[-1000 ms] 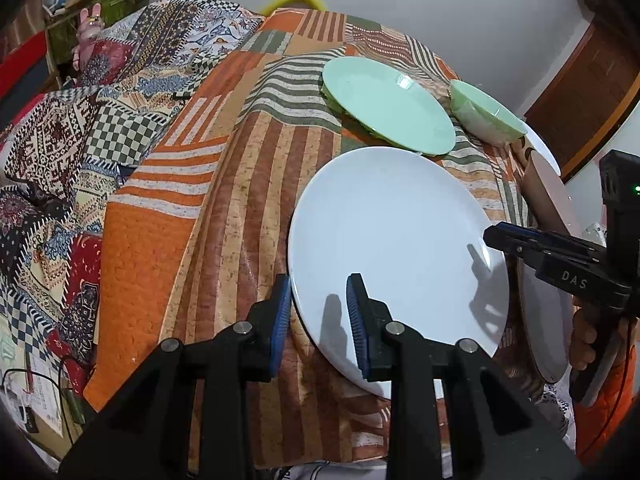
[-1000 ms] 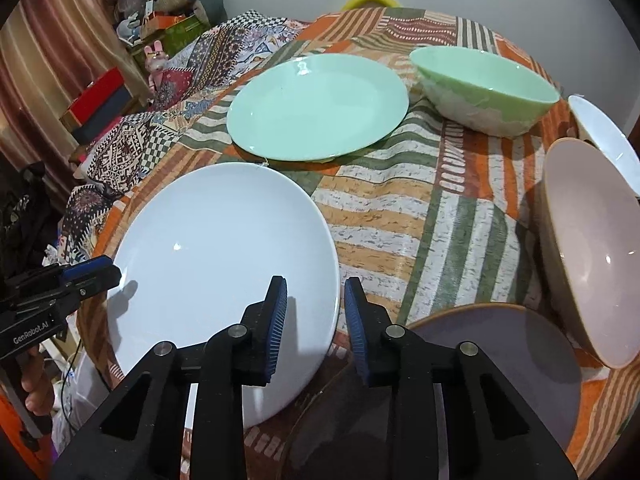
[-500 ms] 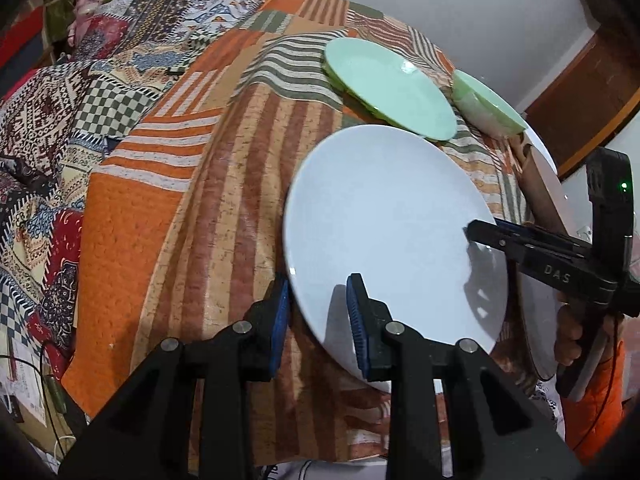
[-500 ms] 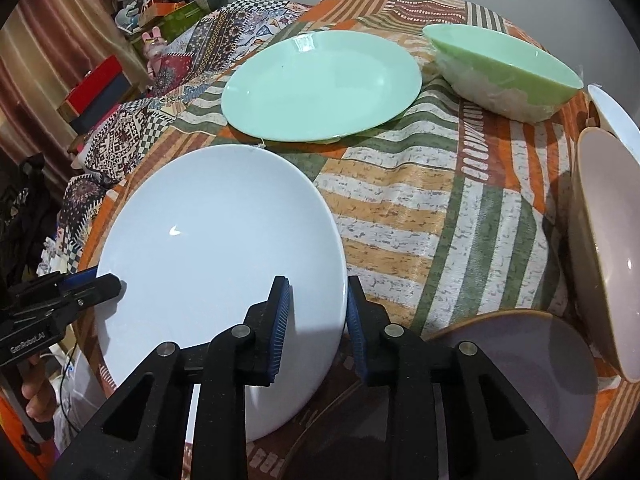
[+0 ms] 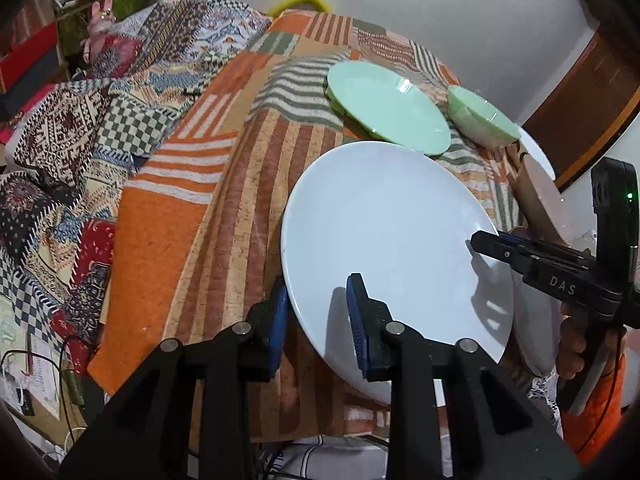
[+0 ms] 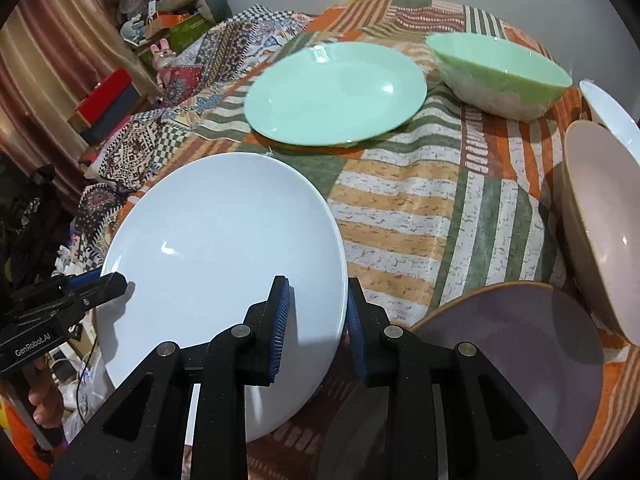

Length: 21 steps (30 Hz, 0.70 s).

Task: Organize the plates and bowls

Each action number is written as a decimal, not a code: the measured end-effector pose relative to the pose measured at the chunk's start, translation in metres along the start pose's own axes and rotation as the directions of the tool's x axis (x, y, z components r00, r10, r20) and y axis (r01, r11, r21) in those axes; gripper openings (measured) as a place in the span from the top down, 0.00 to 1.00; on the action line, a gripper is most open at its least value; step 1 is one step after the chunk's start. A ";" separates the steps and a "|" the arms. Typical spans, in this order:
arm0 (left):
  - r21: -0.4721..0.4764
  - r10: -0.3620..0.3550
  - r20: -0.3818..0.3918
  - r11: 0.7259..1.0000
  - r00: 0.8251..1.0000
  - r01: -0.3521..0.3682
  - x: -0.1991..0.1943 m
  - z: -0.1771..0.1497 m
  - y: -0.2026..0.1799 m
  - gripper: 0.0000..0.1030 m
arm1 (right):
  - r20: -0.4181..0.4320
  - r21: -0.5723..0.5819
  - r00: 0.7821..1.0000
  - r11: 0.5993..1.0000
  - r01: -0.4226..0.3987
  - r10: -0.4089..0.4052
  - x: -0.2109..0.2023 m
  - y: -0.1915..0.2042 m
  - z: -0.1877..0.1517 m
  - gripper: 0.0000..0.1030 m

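A: Where is the white plate [image 5: 384, 240]?

B: It sits tilted at the near edge of the tabletop [image 6: 432, 208], above the striped patchwork cloth [image 5: 168, 232], with a gripper on each side of it.

A: How does the left gripper [image 5: 318, 322] stand?

B: Its blue pads straddle the plate's near-left rim, one above and one below, with a visible gap on the upper side. So it is spread around the rim, not clamped.

A: And the right gripper [image 6: 318, 320]?

B: Its two pads bracket the plate's right rim the same way; whether they press on it I cannot tell.

A: What else is on the tabletop?

B: A green plate [image 6: 336, 92] lies far behind the white one, with a green bowl [image 6: 500, 72] just to its right. A pink bowl [image 6: 600, 224] stands at the right edge, and a lilac plate [image 6: 520, 348] lies near right, beside the right gripper.
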<state>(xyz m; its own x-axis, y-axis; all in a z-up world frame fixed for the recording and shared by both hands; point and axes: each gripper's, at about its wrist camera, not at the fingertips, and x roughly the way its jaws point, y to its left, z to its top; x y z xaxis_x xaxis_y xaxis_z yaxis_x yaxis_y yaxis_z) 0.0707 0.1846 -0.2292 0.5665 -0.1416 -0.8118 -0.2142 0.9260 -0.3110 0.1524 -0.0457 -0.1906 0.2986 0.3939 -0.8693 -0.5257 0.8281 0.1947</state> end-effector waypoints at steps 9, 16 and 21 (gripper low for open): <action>0.043 -0.006 0.079 0.999 0.997 0.003 -0.035 0.006 -0.020 0.72 | 0.091 -0.002 0.996 1.000 0.008 -0.008 -0.039 0.002 -0.002 0.75; 0.095 -0.044 0.124 0.995 0.991 0.032 -0.057 0.009 -0.049 0.72 | 0.160 0.018 0.987 1.000 0.023 -0.026 -0.071 -0.005 -0.010 0.75; 0.134 -0.069 0.135 0.990 0.988 0.051 -0.067 0.007 -0.073 0.72 | 0.193 0.044 0.980 0.998 0.036 -0.043 -0.093 -0.018 -0.019 0.75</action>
<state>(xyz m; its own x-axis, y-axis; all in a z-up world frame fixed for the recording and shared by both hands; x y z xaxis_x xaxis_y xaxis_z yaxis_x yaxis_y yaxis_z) 0.0542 0.1285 -0.1486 0.6824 -0.1565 -0.7140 -0.0765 0.9562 -0.2827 0.1191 -0.1050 -0.1224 0.4693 0.4272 -0.7728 -0.4792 0.8583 0.1834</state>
